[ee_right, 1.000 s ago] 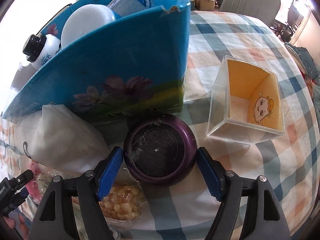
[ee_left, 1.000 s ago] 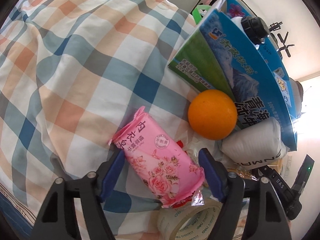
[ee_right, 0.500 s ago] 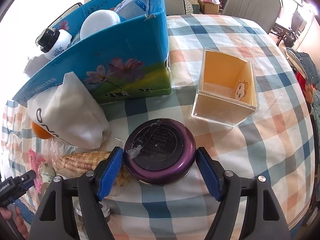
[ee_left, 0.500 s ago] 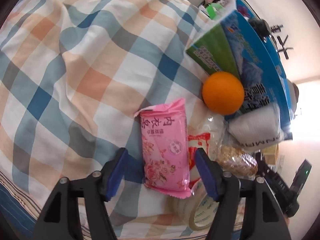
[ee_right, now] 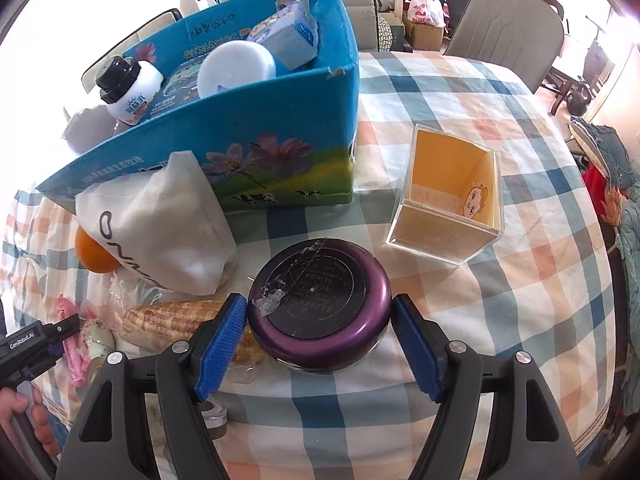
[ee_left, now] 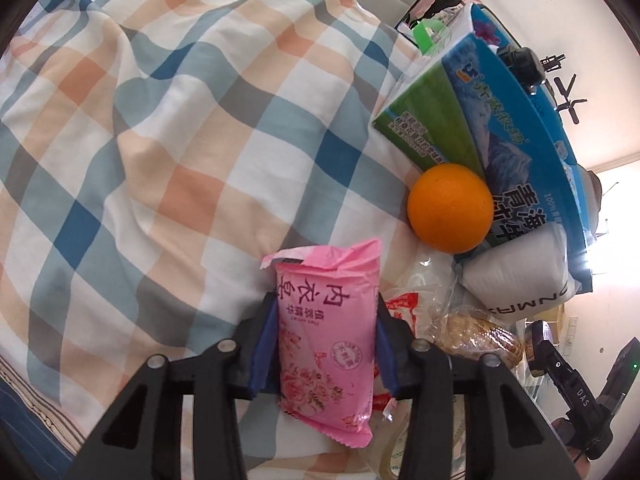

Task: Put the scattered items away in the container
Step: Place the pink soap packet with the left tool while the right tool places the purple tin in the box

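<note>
On the checked table (ee_right: 460, 92), the blue box (ee_right: 280, 136) already holds a milk bottle (ee_right: 130, 94) lettered 冠益乳, while an orange (ee_left: 450, 207) and a white bag (ee_right: 160, 224) printed "OVM…" lie against its wall. The left claw (ee_left: 322, 342), spread wide half a second ago, has now clenched on the pink soap pack (ee_left: 326, 332) marked 内衣皂, so it looks ready to lift. The right claw (ee_right: 318, 344) is released, straddling the purple jar (ee_right: 318, 304); the left tool reads "GenRobot.AI".
</note>
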The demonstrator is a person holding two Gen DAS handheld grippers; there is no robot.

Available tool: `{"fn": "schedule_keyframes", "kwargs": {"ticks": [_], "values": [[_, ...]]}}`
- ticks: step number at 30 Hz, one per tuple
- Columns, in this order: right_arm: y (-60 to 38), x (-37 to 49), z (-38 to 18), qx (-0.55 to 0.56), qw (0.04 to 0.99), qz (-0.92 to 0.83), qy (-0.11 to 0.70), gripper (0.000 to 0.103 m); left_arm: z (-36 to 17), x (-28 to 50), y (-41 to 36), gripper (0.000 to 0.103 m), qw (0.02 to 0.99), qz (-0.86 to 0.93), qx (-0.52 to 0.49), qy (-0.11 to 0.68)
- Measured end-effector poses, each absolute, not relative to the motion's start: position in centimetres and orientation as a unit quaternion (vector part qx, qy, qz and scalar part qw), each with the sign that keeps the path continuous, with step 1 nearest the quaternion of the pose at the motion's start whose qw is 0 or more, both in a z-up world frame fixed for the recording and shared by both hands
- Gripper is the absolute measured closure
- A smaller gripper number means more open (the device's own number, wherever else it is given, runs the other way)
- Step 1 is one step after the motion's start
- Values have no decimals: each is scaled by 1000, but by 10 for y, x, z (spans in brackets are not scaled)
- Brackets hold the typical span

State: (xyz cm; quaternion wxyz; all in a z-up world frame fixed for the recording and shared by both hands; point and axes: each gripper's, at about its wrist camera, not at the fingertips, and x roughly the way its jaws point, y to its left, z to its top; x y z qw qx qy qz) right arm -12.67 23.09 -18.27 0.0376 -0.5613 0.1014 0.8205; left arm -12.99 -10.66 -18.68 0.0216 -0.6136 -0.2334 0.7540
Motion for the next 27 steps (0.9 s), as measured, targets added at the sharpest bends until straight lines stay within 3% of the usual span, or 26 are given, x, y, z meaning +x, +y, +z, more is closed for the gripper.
{"fn": "schedule_keyframes", "kwargs": {"ticks": [4, 11, 16, 27], "values": [[224, -118, -165, -543, 33, 833, 102, 27, -149, -123, -109, 67, 39, 776, -592, -216], [228, -123, -130, -518, 11, 851, 84, 27, -110, -139, -97, 68, 74, 797, -562, -210], [212, -135, -114, -502, -1, 861, 80, 27, -119, -176, -71, 68, 99, 806, -539, -224], [205, -172, -67, -464, -12, 882, 77, 27, -64, -257, -37, 69, 143, 838, -474, -228]]}}
